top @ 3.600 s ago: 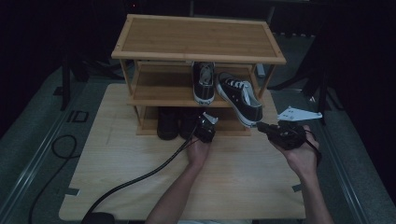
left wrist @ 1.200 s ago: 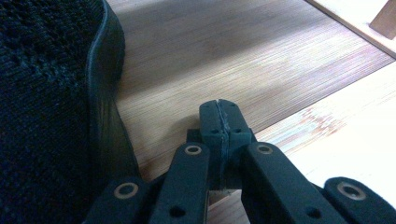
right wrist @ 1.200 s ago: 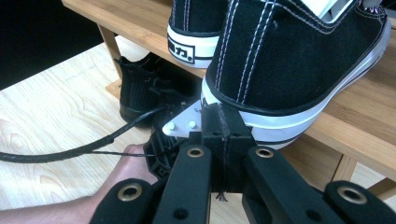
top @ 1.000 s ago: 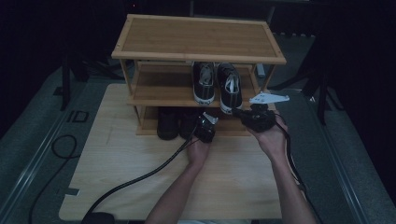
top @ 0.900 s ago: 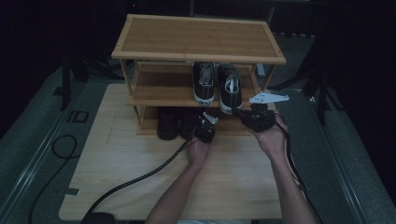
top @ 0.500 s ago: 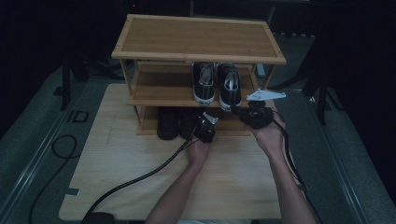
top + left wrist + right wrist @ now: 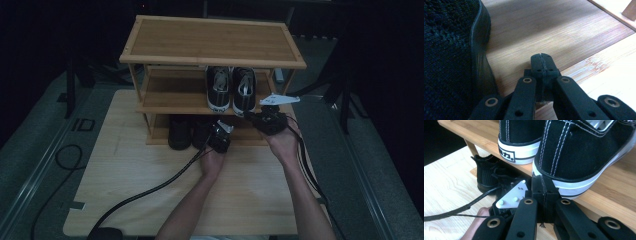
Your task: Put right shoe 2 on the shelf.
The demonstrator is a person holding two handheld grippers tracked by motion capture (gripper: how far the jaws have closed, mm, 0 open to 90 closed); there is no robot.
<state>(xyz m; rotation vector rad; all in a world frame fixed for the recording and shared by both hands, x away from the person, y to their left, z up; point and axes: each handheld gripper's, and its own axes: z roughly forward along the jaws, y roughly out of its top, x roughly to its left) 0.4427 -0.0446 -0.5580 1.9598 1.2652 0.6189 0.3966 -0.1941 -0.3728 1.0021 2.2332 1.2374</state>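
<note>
Rack: right tool now against right sneaker heel.

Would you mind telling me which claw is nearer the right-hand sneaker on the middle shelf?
Right. The right claw sits shut at the heel of the right-hand sneaker; the left claw is shut lower down, beside a black shoe on the bottom shelf.

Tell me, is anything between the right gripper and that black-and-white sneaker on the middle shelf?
Nothing visible. The right gripper, jaws shut, sits right at the heel of the right-hand sneaker on the middle shelf.
</note>
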